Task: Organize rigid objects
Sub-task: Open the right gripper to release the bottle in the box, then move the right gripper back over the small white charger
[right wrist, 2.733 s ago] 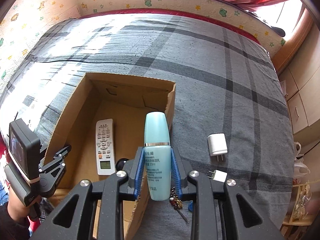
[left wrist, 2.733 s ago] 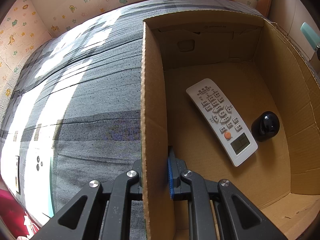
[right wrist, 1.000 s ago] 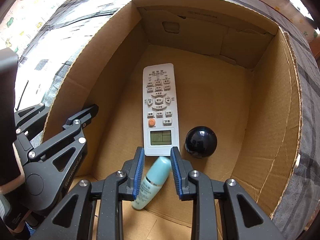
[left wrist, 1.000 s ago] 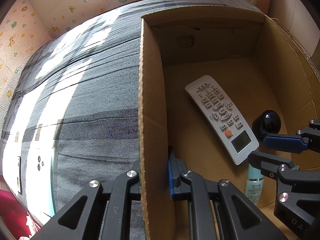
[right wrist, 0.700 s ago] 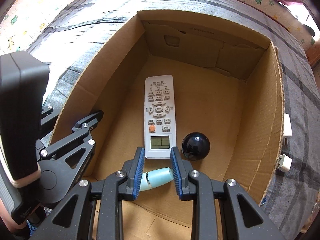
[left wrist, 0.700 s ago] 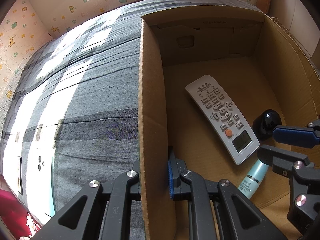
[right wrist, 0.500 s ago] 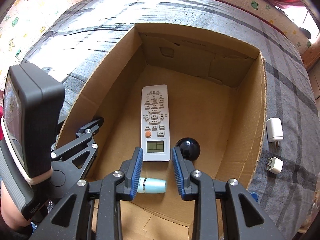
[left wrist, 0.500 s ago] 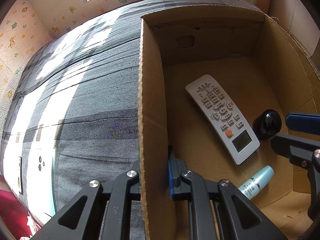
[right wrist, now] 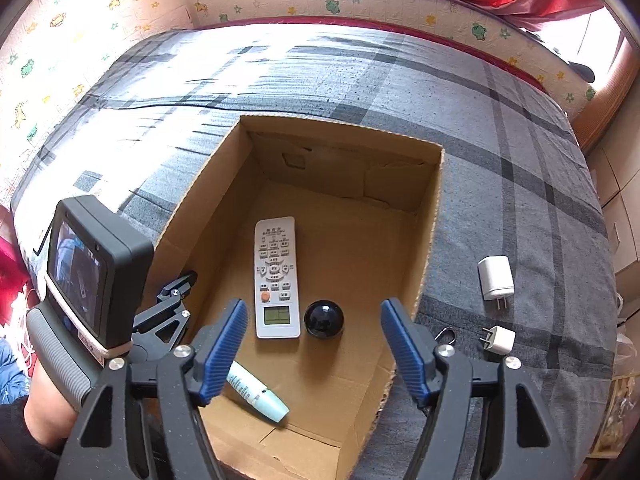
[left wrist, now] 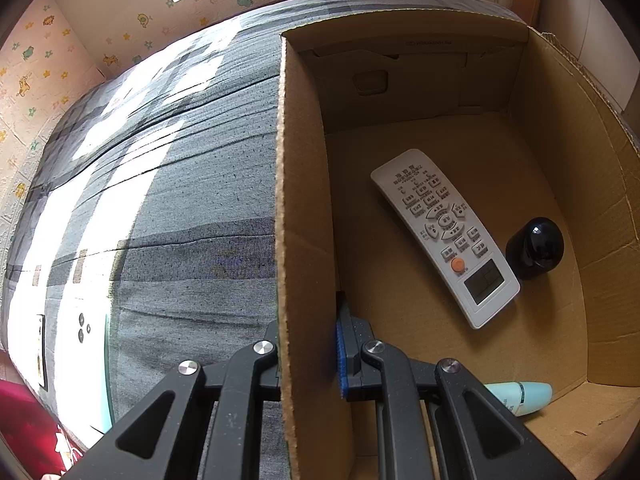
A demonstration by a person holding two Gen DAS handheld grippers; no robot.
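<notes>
No legible text anywhere

1. Right claw (right wrist: 312, 350): black triangulated frame, silver screws, blue ribbed pads (right wrist: 224, 346).
2. Left claw (left wrist: 308, 356): matching black frame, silver screws, blue pad.
3. Left handle: grey ribbed grip, black screen unit (right wrist: 94, 266), dark sleeve.

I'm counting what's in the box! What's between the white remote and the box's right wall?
The right wrist view shows a round black object right beside the remote. Past it, bare cardboard floor runs to the box wall.
</notes>
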